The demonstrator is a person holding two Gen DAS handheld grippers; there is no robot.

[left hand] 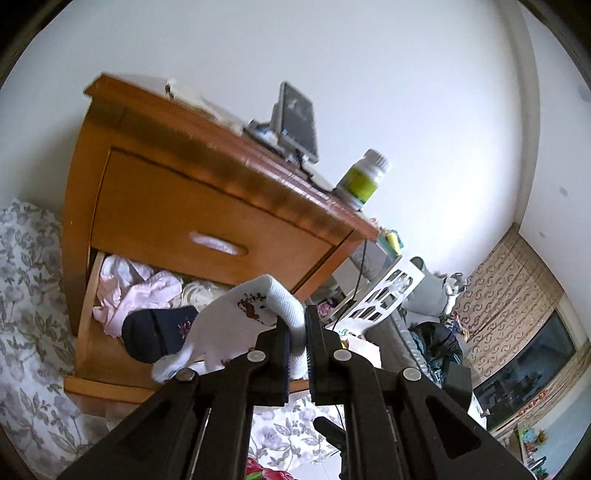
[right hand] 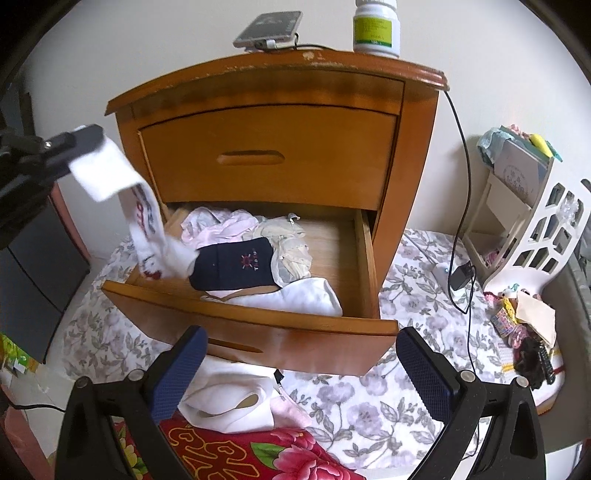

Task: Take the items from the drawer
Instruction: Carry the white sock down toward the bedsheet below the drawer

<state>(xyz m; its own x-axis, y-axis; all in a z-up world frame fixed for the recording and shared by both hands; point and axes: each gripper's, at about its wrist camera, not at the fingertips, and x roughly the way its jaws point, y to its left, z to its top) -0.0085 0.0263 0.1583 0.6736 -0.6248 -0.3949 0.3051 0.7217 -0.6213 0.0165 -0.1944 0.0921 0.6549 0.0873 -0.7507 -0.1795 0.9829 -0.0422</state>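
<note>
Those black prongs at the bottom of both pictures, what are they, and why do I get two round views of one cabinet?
They are hand-held grasping tools; a person carries one in each hand, each with a wide-angle camera looking along its fingers. One picture comes from the left tool, which is shut on a white sock lifted from the open bottom drawer. The other comes from the right tool, open and empty before that drawer. Inside lie a navy sock and pale clothes. On the wooden nightstand stand a phone and a bottle.
</note>
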